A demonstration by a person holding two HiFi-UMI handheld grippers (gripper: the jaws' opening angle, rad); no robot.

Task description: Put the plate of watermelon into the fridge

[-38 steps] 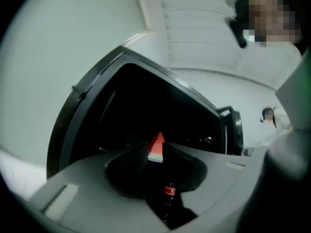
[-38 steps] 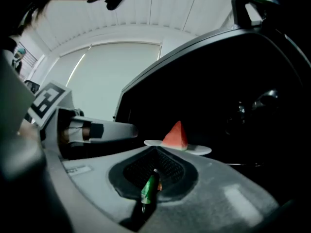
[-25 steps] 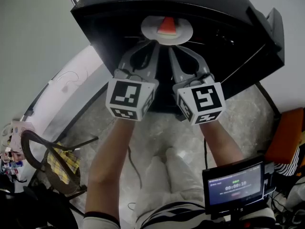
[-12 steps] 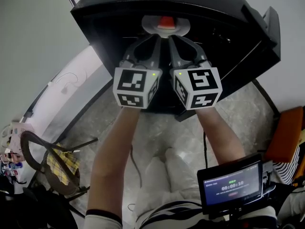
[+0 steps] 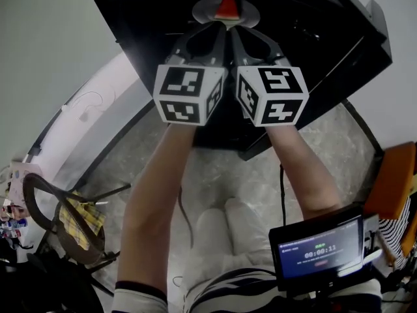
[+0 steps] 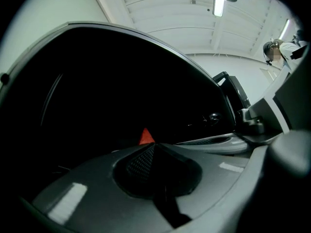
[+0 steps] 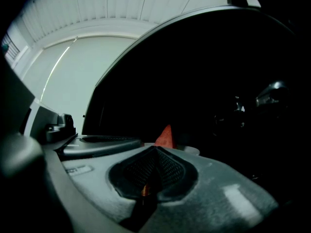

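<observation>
Head view
- Left gripper [image 5: 217, 28]: reached into the open black fridge [image 5: 150, 18], right beside the other gripper; its fingers ran together to a point at the plate's near rim.
- Right gripper [image 5: 237, 29]: alongside, its fingers likewise narrowed onto that rim.
- Plate [image 5: 207, 8]: pale and round, just past both sets of fingers, inside the dark fridge compartment.
- Watermelon [image 5: 227, 6]: one red wedge, upright on the plate, beyond the fingers and between the two grippers.
- Marker cubes: black-and-white square patterns only, no letters.
- Monitor [image 5: 319, 250]: well behind the fingers, near the person's body; its timer seemed to read 00:00:11, the smaller print too fine to read.
- Chair [image 5: 65, 214]: far back on the left gripper's side, a yellow checked cloth over it.

Left gripper view
- Fingers [image 6: 131, 161]: closed together, meeting in a point; the plate rim itself was too dark to make out.
- Watermelon [image 6: 146, 137]: red tip showing just past the finger tips.
- Fridge [image 6: 121, 81]: black interior filling the space ahead.

Right gripper view
- Fingers [image 7: 175, 166]: closed, clamped at the plate edge.
- Plate [image 7: 192, 151]: pale rim just beyond the tips.
- Watermelon [image 7: 165, 136]: upright directly ahead of the fingers.
</observation>
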